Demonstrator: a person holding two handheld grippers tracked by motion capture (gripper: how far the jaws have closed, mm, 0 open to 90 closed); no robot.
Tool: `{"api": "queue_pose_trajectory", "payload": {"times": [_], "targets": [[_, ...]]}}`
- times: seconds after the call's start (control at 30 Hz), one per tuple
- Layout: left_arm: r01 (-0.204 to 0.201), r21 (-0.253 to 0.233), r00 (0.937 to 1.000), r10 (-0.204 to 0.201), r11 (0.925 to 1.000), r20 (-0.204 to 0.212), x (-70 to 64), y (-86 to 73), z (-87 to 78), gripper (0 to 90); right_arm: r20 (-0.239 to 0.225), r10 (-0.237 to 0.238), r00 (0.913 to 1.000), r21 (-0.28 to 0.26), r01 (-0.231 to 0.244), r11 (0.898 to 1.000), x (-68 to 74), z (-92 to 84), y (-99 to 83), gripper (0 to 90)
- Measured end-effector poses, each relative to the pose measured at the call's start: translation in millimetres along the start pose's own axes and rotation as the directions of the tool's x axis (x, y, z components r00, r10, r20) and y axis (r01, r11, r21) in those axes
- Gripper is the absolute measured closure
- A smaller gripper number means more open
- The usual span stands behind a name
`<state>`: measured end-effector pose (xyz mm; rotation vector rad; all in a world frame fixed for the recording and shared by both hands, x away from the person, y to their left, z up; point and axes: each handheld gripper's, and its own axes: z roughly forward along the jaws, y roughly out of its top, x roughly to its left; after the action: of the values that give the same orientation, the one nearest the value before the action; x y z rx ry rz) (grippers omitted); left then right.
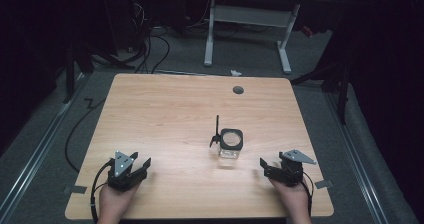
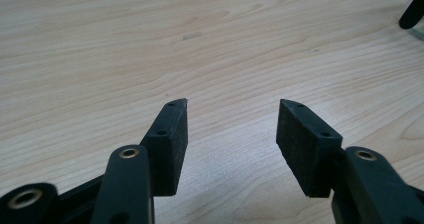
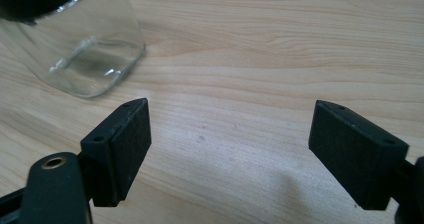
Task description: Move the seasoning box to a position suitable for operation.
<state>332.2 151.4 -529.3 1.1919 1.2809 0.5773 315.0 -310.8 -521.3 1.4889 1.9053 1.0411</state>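
A clear square glass jar with a black rim stands upright a little right of the table's middle. A thin black stick-like piece rises at its left side, touching or nearly touching it. My left gripper rests near the front left edge, open, with bare wood between its jaws. My right gripper sits near the front right, open and holding nothing. In the right gripper view the jar lies ahead and left of the jaws. The black piece's tip shows at the far right of the left gripper view.
The light wooden table has a grey round grommet near its far edge. Beyond it stand a white desk frame and cables on the grey floor. Dark surroundings flank both sides.
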Motion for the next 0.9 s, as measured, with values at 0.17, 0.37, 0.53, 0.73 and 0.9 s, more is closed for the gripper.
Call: {"api": "queue_pose_trajectory", "payload": {"times": [0.17,0.37,0.53,0.73,0.9], "targets": [[0.009,0.019,1.0,-0.009,0.9998,0.0,0.1,-0.8,1.3,47.1,-0.001,-0.018,0.9998,-0.04,0.018,0.999,3.2,-3.5,0.2,26.7],[0.023,0.032,0.9997,-0.023,0.9992,0.011,-0.4,-0.2,0.3,50.5,-0.026,-0.004,0.9997,-0.078,0.002,0.997,2.7,-5.6,0.0,48.3],[0.019,0.031,0.9996,-0.02,0.9993,0.018,-1.5,-1.0,0.0,53.5,-0.075,-0.063,0.9952,-0.075,0.057,0.996,12.3,-0.5,3.0,87.9],[0.019,0.018,0.9997,-0.02,0.9997,0.015,0.0,-0.3,-0.4,52.6,-0.091,-0.149,0.9847,-0.048,0.145,0.988,30.4,12.4,15.2,90.0],[0.016,0.018,0.9997,-0.016,0.9997,0.018,-0.5,-0.2,-1.1,52.1,-0.1,-0.157,0.9824,-0.036,0.155,0.987,41.4,19.5,17.5,90.0]]}}
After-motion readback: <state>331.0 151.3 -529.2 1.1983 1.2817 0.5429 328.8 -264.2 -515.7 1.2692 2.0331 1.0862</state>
